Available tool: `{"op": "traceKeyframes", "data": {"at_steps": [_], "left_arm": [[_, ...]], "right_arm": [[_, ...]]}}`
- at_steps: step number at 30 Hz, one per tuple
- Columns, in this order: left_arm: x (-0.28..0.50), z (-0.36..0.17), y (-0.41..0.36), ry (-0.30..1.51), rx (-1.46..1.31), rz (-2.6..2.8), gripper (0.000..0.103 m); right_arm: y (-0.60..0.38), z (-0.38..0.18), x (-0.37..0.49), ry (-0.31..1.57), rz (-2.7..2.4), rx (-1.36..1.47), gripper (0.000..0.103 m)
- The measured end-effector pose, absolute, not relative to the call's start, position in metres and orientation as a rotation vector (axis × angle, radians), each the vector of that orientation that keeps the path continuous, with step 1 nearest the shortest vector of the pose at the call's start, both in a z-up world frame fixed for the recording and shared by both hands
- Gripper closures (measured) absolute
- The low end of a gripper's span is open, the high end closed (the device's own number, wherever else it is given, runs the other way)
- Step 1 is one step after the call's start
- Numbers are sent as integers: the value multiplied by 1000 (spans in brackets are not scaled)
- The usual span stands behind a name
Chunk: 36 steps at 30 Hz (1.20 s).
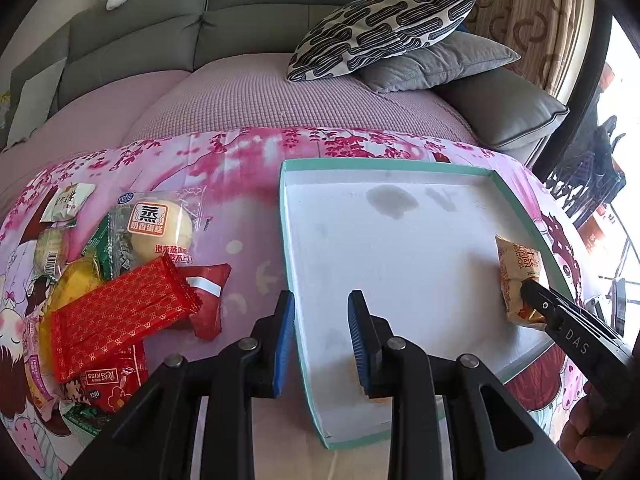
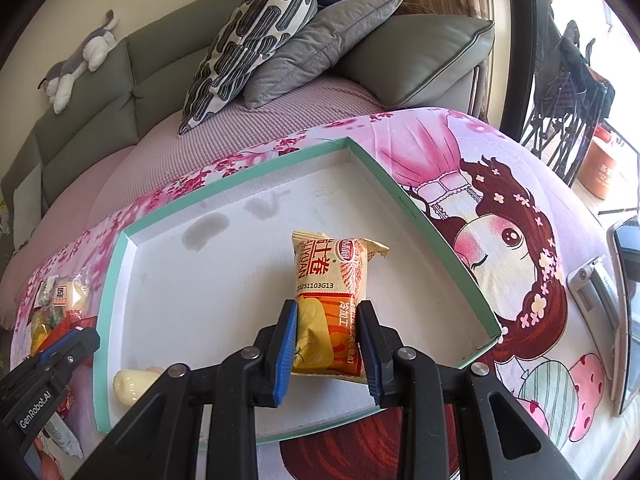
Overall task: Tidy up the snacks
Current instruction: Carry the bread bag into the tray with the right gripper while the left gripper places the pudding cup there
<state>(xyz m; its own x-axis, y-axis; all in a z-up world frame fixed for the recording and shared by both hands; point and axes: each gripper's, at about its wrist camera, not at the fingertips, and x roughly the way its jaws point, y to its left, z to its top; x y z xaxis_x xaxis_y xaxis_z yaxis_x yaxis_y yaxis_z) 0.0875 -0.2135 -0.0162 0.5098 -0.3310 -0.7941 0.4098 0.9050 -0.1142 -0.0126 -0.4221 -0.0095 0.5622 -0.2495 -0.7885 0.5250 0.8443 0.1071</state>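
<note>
I've got the right gripper (image 2: 328,344) clamped across the near end of the yellow-and-orange snack packet (image 2: 332,292), blue pads pressing its two long edges, with the far end lying on the white floor of the teal-rimmed tray (image 2: 248,172), toward the tray's right wall as my left camera shows it. The packet's long axis runs straight away from my right gripper toward the sofa, crimped top seal farthest out, printed face up. I'd judge it light and puffy, a sealed film pouch with air and something crushable inside, so the film will be slick and the body will give under the pads; a hold across the flat body near one end, as now, seems safer than pinching the thin crimp. The left gripper (image 1: 320,340) hangs at the tray's near left rim with its jaws drawn as close as they go and nothing visibly between the pads; a small pale snack (image 2: 130,384) lies in the tray's near left corner just under it. The rest of the pile (image 1: 120,280), with a red patterned packet on top, waits on the pink cloth left of the tray
</note>
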Motion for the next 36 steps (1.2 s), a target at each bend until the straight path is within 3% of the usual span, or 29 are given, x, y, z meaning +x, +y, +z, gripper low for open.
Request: {"op": "traceKeyframes", "data": {"at_steps": [3, 4, 9, 11, 13, 18, 20, 36], "left_arm": [[88, -18, -211, 948, 90, -434, 58], [88, -19, -210, 952, 89, -432, 54], [88, -20, -208, 958, 109, -398, 36], [89, -20, -205, 955, 104, -388, 24], [91, -21, -203, 952, 106, -373, 17], [93, -22, -197, 933, 106, -335, 10], [94, -22, -194, 926, 100, -324, 2], [95, 7, -146, 911, 67, -280, 2]], "right_arm": [[-422, -9, -13, 859, -472, 352, 58], [-422, -9, -13, 860, -474, 352, 43], [-413, -3, -12, 846, -453, 317, 34], [-408, -1, -11, 830, -438, 297, 12], [-404, -1, -9, 824, -425, 278, 0], [-400, -3, -7, 818, -421, 277, 0], [-400, -3, -8, 812, -426, 279, 0], [-377, 23, -10, 743, -406, 285, 0]]}}
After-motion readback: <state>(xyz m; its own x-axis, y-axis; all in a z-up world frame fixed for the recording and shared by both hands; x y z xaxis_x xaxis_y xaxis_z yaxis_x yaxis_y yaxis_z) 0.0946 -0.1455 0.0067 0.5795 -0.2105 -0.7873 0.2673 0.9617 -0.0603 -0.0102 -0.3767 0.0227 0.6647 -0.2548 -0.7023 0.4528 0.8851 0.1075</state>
